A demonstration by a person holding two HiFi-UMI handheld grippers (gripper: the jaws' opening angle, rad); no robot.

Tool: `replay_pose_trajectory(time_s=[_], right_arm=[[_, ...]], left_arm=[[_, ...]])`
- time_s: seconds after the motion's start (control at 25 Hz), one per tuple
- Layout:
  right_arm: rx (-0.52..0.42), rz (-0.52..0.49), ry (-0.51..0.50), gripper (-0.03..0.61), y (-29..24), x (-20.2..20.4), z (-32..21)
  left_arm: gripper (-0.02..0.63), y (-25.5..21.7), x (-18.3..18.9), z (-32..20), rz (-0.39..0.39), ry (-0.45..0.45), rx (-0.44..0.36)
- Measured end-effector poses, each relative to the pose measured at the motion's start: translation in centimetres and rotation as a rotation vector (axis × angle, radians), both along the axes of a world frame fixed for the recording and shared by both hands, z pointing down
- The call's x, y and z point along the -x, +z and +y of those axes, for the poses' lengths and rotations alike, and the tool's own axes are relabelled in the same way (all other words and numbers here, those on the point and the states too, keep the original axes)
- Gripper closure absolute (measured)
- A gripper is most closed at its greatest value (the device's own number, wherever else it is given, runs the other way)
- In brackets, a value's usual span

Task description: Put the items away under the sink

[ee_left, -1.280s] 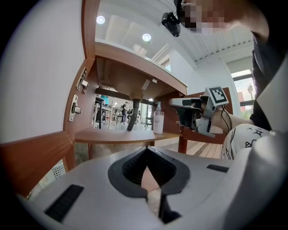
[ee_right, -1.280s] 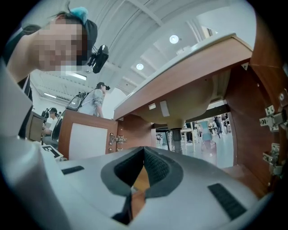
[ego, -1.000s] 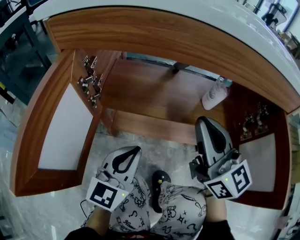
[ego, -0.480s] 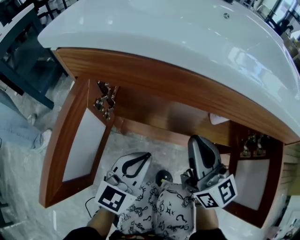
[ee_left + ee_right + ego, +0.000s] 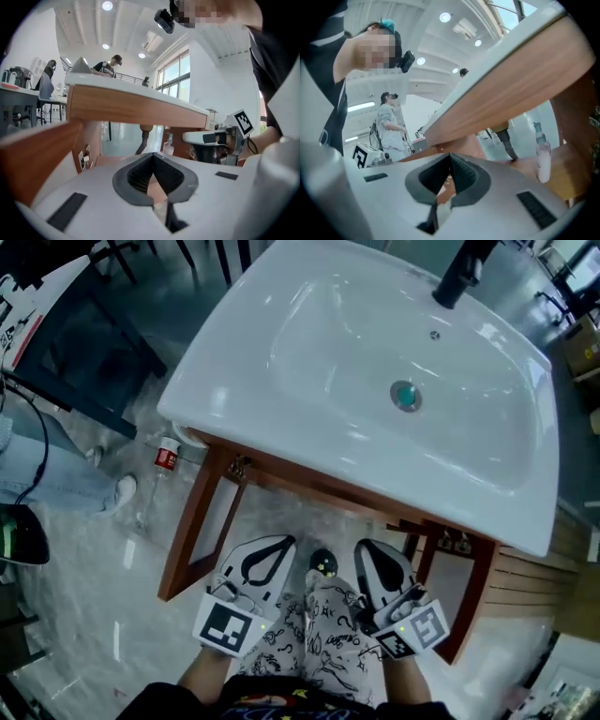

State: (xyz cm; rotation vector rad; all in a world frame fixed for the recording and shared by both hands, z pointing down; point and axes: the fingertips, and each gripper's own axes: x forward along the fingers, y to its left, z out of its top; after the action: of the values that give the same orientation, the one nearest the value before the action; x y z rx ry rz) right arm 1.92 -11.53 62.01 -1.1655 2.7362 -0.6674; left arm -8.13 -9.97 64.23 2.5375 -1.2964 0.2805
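Head view has the left gripper (image 5: 272,549) and right gripper (image 5: 370,551) low at bottom centre, jaws closed on nothing, likely because the pump bottle (image 5: 542,157) already stands on the cabinet shelf (image 5: 568,169) under the sink (image 5: 225,390), at the right gripper view's right.

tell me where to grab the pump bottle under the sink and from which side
Take the pump bottle round its white body, jaws level, coming from the cabinet's open front. It stands upright on the cabinet floor. The body looks straight-sided and wider than the thin pump neck, which would probably slip.
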Motion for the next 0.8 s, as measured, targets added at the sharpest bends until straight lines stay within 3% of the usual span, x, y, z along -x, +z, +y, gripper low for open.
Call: replay_pose_trajectory(time_s=[0.16,0.32,0.48,0.8], right_arm=[[0.005,-0.125,0.005,0.571,-7.3,-1.0,0.2],[-0.043,-0.071,0.001,0.571,-12.8,-2.1,-0.1],[-0.043,-0.052,0.001,0.571,-17.8,-3.2,-0.6],[-0.127,0.047,-0.018,0.571,-26.9,-4.7,0.1]], left_arm=[[0.606,-6.6,-0.6,0.0,0.066,-0.01,0.024],[0.606,-12.3,-1.2,-0.3,0.026,0.0,-0.009],[0.606,-17.9,-1.2,-1.1,0.044,-0.046,-0.017],[0.606,-25.5,-3.1,0.5,0.027,0.009,0.0]])
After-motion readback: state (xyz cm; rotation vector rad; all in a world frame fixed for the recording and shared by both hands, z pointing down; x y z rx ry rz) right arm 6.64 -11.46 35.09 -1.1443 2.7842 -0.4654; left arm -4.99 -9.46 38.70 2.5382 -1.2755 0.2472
